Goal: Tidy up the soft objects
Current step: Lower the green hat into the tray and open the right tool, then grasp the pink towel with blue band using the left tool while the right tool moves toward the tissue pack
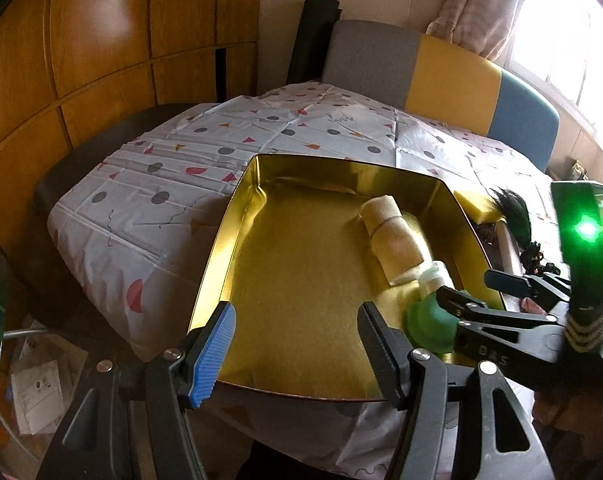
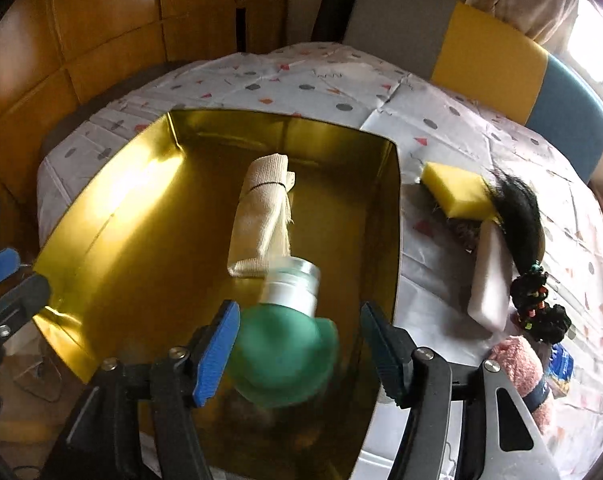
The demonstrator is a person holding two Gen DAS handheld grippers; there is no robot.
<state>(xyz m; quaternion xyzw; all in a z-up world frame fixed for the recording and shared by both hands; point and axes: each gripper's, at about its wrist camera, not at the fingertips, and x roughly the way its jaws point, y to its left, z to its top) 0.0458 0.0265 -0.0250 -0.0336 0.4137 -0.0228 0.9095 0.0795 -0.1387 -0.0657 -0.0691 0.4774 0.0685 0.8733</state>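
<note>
An open gold tin (image 1: 217,256) (image 2: 101,208) sits on the patterned tablecloth. A rolled beige bandage (image 1: 389,236) (image 2: 261,216) lies inside it. A soft green bulb with a silver neck (image 2: 285,360) (image 1: 429,320) is blurred between the fingers of my right gripper (image 2: 299,312) (image 1: 465,284). It rests against the blue pad (image 2: 217,352), and a gap shows at the black one, so this gripper is open. My left gripper (image 1: 297,312) stands open over the tin's near edge with nothing between its fingers.
To the right of the tin lie a yellow sponge (image 2: 457,190), a black hair tuft (image 2: 517,216), a white block (image 2: 491,280), a black scrunchie (image 2: 541,312) and a pink rolled towel (image 2: 521,368). A grey, yellow and blue chair back (image 1: 453,76) stands behind the table.
</note>
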